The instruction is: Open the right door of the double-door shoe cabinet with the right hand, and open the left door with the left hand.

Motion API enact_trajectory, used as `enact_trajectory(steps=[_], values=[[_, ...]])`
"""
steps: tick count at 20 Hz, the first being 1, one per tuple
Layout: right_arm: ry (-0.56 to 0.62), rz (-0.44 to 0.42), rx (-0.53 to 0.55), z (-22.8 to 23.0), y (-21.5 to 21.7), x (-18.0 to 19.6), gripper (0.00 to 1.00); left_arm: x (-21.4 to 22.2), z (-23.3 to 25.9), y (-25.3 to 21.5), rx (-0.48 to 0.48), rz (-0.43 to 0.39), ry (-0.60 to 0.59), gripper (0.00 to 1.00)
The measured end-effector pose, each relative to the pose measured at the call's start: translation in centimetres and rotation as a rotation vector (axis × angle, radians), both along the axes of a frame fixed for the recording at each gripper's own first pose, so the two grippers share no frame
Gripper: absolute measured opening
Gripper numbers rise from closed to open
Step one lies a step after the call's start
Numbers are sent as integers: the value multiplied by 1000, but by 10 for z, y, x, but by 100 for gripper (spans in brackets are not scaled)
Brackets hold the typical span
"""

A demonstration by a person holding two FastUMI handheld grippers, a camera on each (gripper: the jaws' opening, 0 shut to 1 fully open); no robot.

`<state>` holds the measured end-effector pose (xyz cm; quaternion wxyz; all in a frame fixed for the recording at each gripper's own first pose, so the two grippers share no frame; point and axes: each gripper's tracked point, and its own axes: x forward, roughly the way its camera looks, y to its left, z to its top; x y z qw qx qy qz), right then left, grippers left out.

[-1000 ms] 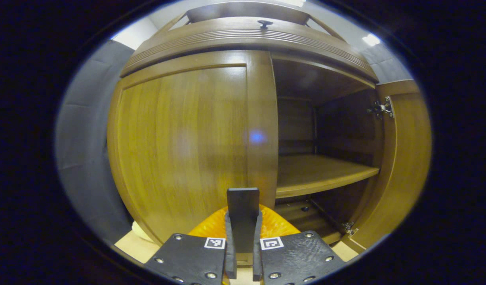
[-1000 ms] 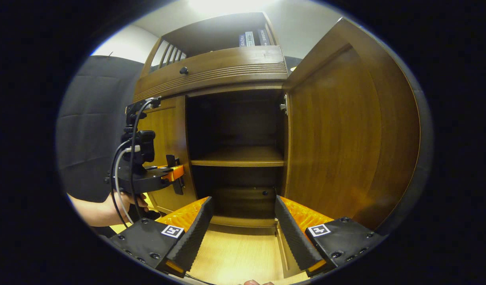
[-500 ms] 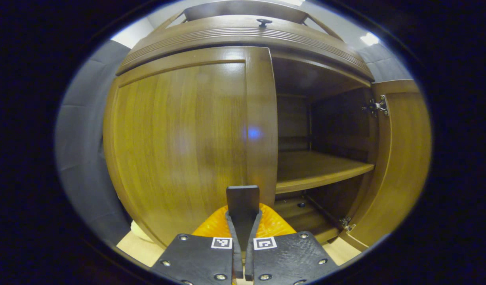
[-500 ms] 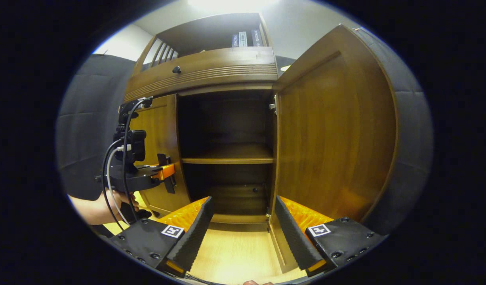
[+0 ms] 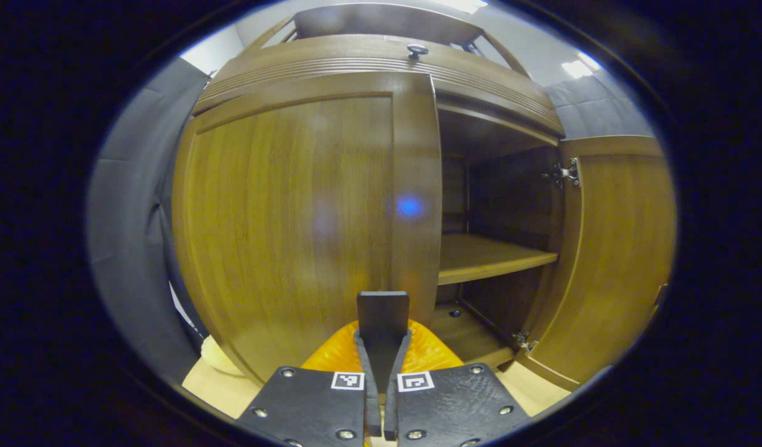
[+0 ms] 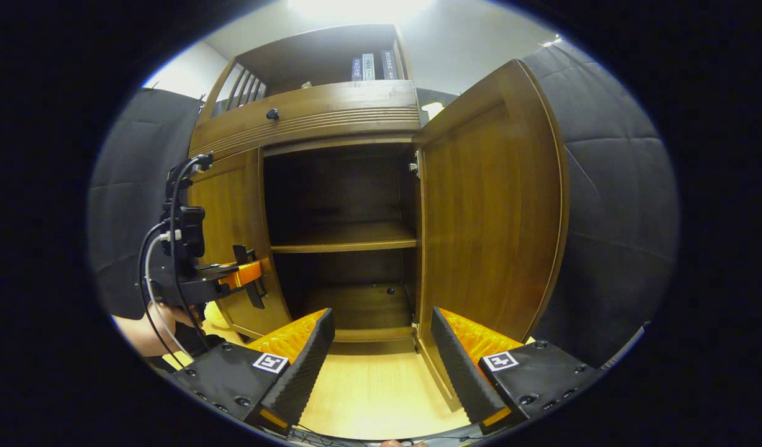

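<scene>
Your right door (image 6: 489, 211) is already swung wide, standing ahead and to the right of your right gripper (image 6: 381, 347), whose jaws are spread apart and empty, well back from the cabinet over the pale floor (image 6: 368, 397). That half looks done; the risk sits with the left. Your left gripper (image 5: 382, 347) has its jaws pressed together with a flat dark piece rising between them, which may be the door's pull, though the left gripper view does not settle that, nor whether the fingers truly pinch it. The left door (image 5: 294, 211) is right in front of that gripper, still shut or nearly so, its free edge just above the fingertips. If the hold is shallow, a quick pull could let the jaws slide off and leave the door where it is. Pulling straight back instead of following the hinge's arc, away to the gripper's left, would twist the grip and strain the hinge. Keep your right gripper clear of the swing, and watch the cable (image 6: 149, 273) hanging from the left gripper, which could snag as the door comes round.
</scene>
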<state>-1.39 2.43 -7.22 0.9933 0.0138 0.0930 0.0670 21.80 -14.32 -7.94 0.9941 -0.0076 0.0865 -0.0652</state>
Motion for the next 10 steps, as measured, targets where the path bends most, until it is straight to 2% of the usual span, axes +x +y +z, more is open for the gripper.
enact_trajectory(steps=[5,10], values=[[-9,-22,13,3,10,-12,92,-7,16,4,-14,-40,-6,5],[-18,-14,5,6,16,-22,96,-16,29,10,-27,-30,-25,5]])
